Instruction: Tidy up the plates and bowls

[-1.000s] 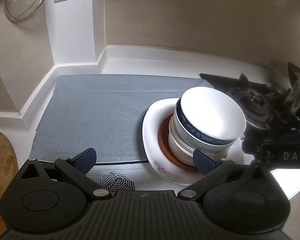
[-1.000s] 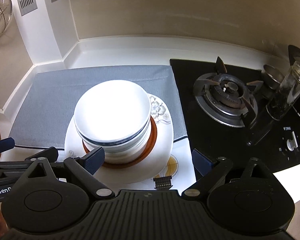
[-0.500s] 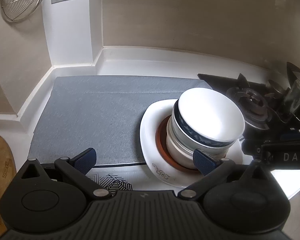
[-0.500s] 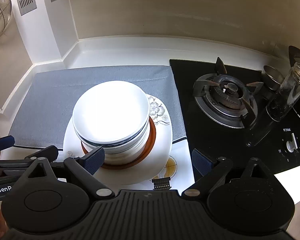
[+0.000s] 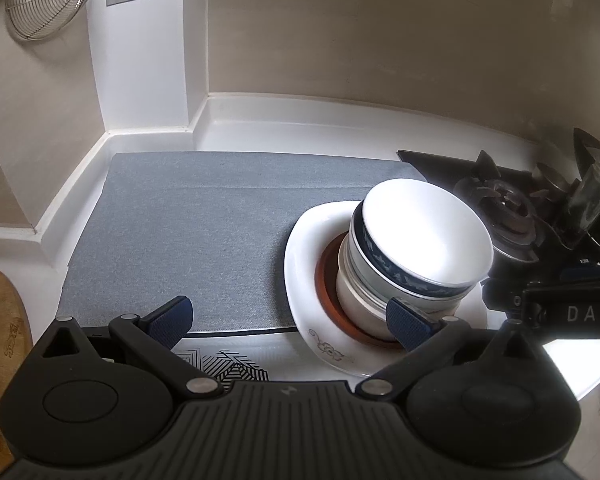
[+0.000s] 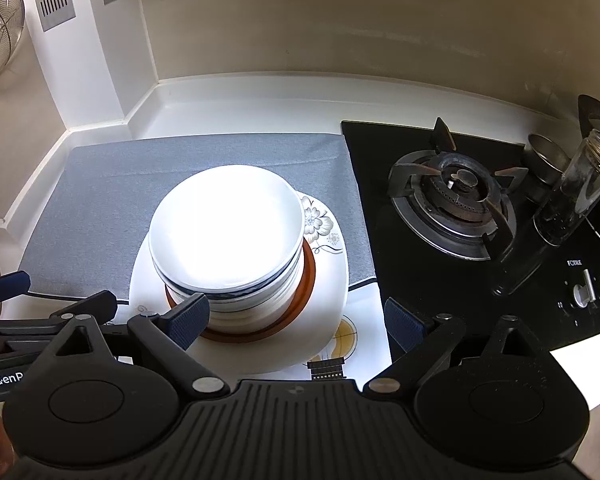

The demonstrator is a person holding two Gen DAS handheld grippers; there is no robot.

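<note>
Lower bowls [image 6: 256,312] sit nested, count unclear (glare whitens top bowl [image 6: 226,226]).

Strong overhead light burns out the inside of the top bowl [image 5: 428,232] [image 6: 226,226] to flat white glare in both views, and the front right of the worktop [image 5: 568,364] is also blown out. Walls and hob [image 6: 456,204] sit dimmer, with soft reflections on the burner metal. Fisheye bends the wall corners and worktop edges towards the frame borders; focus is fairly sharp, grain slight.

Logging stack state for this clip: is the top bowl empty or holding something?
Empty. The top bowl shows only a bare, glare-lit white inside in both wrist views, nested upright in the bowls below.
</note>
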